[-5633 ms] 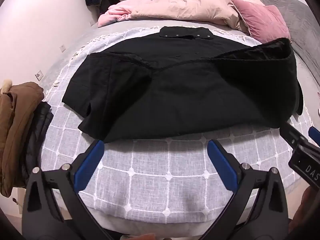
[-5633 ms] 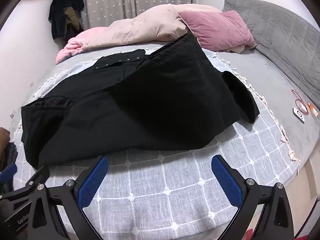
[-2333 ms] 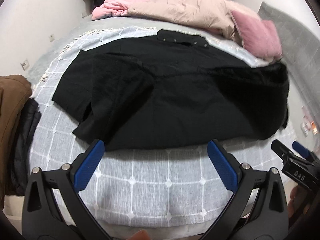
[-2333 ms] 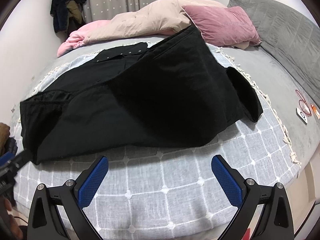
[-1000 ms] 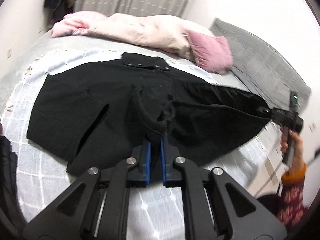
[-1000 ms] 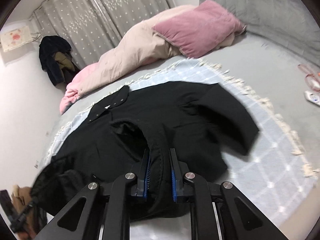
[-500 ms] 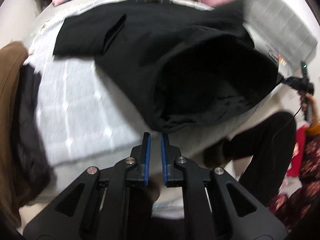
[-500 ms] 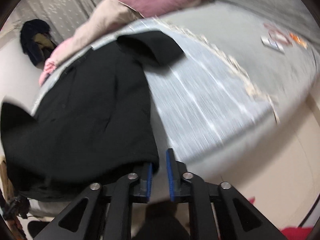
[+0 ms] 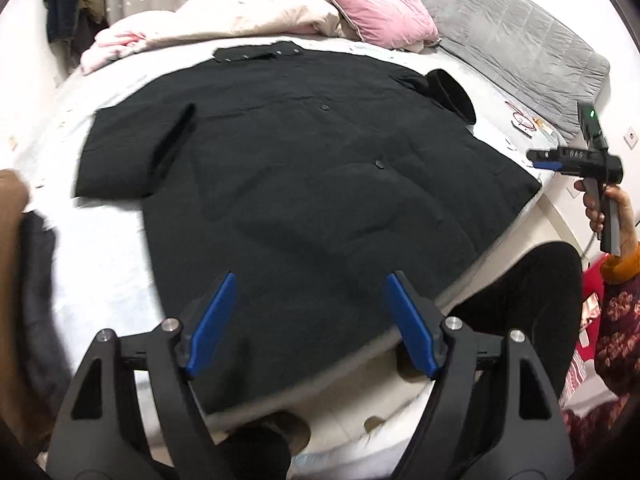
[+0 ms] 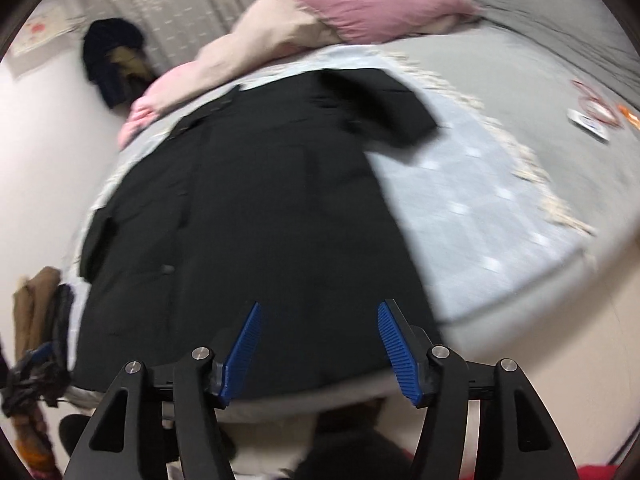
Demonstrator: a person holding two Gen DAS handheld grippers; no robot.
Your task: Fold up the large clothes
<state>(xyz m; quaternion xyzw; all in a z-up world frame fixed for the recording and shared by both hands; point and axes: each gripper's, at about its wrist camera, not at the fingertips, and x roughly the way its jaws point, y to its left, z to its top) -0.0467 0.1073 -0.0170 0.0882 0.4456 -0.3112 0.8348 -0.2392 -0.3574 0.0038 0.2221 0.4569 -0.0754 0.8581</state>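
The black coat (image 9: 304, 168) lies spread flat, front side up, on the light checked blanket (image 9: 100, 240) that covers the bed (image 9: 472, 80); its collar (image 9: 256, 53) points to 12 o'clock in the left wrist view and its hem reaches the near edge of the bed at 6 o'clock. 2 buttons show down the front. 1 short sleeve (image 9: 132, 152) lies flat at 9 o'clock; the other sleeve (image 9: 450, 94) sits at 2 o'clock with its cuff turned up. The left tongs (image 9: 310, 322) are spread wide above the hem and grip nothing. The right tongs (image 10: 318, 350) are likewise spread wide over the hem, empty; that view is motion-blurred. In the left wrist view the right tongs (image 9: 540, 159) appear at 3 o'clock, just off the corner of the hem, held by the right hand (image 9: 604, 208). A pink pillow (image 9: 384, 16) and a pale duvet (image 9: 240, 14) lie beyond the collar. A brown garment (image 9: 10, 240) and a dark one sit at 9 o'clock beside the bed.
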